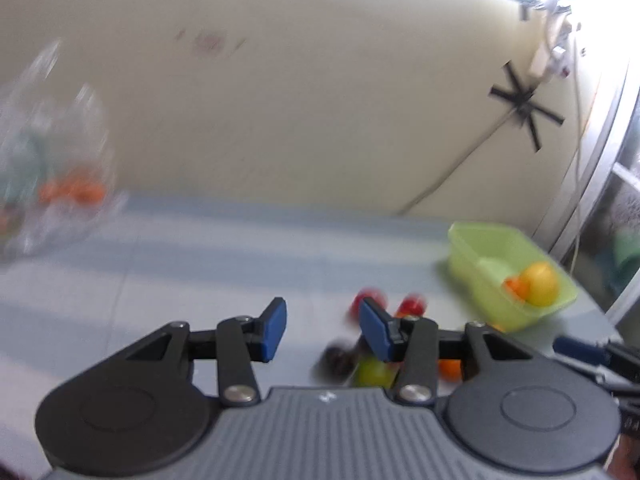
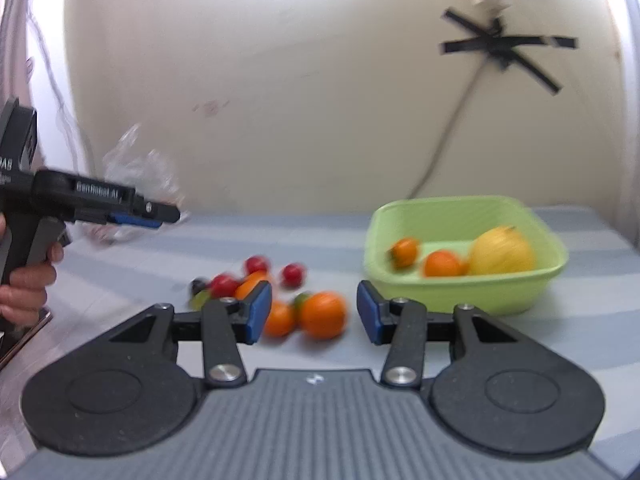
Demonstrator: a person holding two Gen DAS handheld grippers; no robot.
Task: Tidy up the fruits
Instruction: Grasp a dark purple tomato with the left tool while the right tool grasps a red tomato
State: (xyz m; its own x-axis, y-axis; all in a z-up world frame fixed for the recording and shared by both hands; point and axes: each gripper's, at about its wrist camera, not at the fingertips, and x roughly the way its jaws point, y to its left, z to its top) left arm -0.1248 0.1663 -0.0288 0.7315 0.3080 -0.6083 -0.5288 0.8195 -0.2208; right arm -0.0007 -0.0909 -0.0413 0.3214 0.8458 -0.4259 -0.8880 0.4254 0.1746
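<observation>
Hovering over scattered fruits (image 2: pixel 280 300), both hand-held grippers (image 2: pixel 312 312) (image 1: pixel 322 330) parted, empty.

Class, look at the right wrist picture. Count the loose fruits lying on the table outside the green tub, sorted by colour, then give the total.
Red fruits: 3
Orange fruits: 3
Green fruits: 2
Dark fruit: 1
Total: 9 (the picture is blurred, so the small ones are less certain)
</observation>
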